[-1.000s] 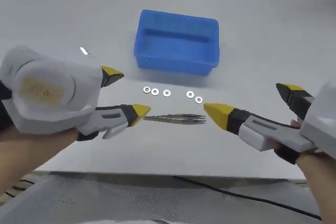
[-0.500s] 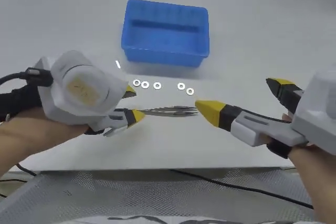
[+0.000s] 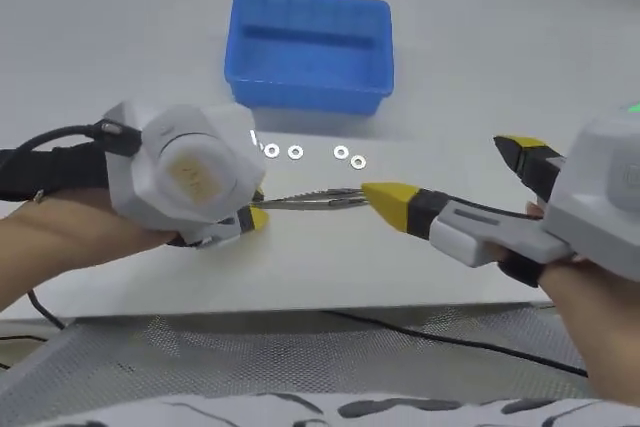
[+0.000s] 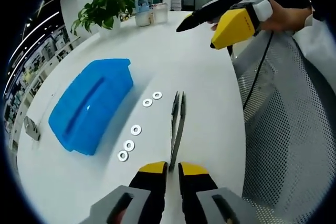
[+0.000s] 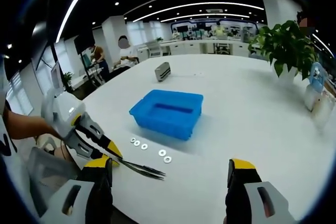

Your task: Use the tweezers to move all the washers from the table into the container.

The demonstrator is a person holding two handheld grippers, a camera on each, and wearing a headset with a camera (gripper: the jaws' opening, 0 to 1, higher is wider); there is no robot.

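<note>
White table (image 3: 500,67) bears blue container (image 3: 310,47) and washers (image 3: 295,152).

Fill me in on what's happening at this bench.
A person holds a gripper in each hand. The left tongs are shut on the handle end of the tweezers; the right tongs stand open nearby, holding nothing. Five washers lie on the table beside the blue container, none inside it yet.
</note>
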